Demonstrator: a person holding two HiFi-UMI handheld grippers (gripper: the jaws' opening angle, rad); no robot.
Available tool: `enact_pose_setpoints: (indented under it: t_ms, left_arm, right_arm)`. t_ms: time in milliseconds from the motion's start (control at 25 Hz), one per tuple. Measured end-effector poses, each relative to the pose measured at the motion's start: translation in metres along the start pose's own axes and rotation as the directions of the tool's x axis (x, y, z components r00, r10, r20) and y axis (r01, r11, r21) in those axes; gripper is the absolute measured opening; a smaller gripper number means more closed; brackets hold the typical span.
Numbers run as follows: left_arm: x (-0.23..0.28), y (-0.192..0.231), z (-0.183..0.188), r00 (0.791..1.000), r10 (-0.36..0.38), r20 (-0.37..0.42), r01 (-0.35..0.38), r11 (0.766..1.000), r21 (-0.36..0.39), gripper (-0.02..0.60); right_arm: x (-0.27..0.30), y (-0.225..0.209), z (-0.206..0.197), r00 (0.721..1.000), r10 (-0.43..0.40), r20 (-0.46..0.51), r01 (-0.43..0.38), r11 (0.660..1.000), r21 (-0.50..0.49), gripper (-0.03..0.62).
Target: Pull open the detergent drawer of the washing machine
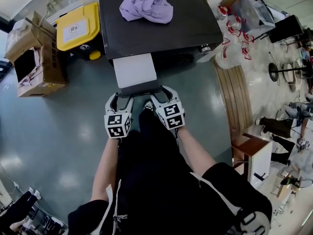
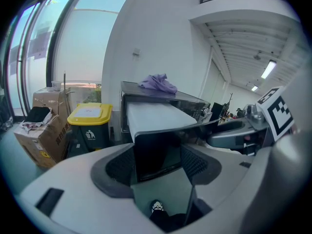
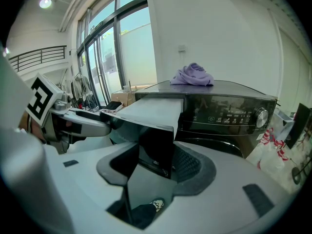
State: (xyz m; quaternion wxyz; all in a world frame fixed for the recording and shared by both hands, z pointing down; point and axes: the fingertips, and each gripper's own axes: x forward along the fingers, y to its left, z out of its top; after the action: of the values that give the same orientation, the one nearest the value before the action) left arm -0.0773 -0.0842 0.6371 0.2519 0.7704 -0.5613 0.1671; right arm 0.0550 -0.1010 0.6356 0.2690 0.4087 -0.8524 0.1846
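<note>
One drawer (image 1: 135,70), left claw (image 1: 121,98), right claw (image 1: 162,95) gripping

**Both my grippers closed on the drawer front**

My left gripper (image 1: 121,98) and right gripper (image 1: 161,93) sit side by side ahead of me, both angled downward, marker cubes facing up. Each one's jaws stand wide, pads pressed on an end of the drawer front (image 1: 139,89). My left forearm (image 1: 105,165) and right forearm (image 1: 193,151) stretch forward, bare below black sleeves.
</note>
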Motion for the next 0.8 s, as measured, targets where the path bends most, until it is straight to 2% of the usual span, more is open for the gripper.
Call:
enact_pose_setpoints:
  t_ms: [560,800]
  left_arm:
    - [-0.010,-0.005,-0.007,0.999,0.002,0.038,-0.002,1.000,-0.006,0.282]
    - [-0.014,-0.007,-0.010,1.000,-0.009,0.018,0.009,1.000,-0.006,0.282]
  right_arm:
    - [-0.008,0.007,-0.009,0.999,-0.034,0.014,0.034,0.999,0.008,0.216]
    - [-0.009,0.008,-0.016,0.999,-0.031,-0.010,0.031,0.999,0.016,0.216]
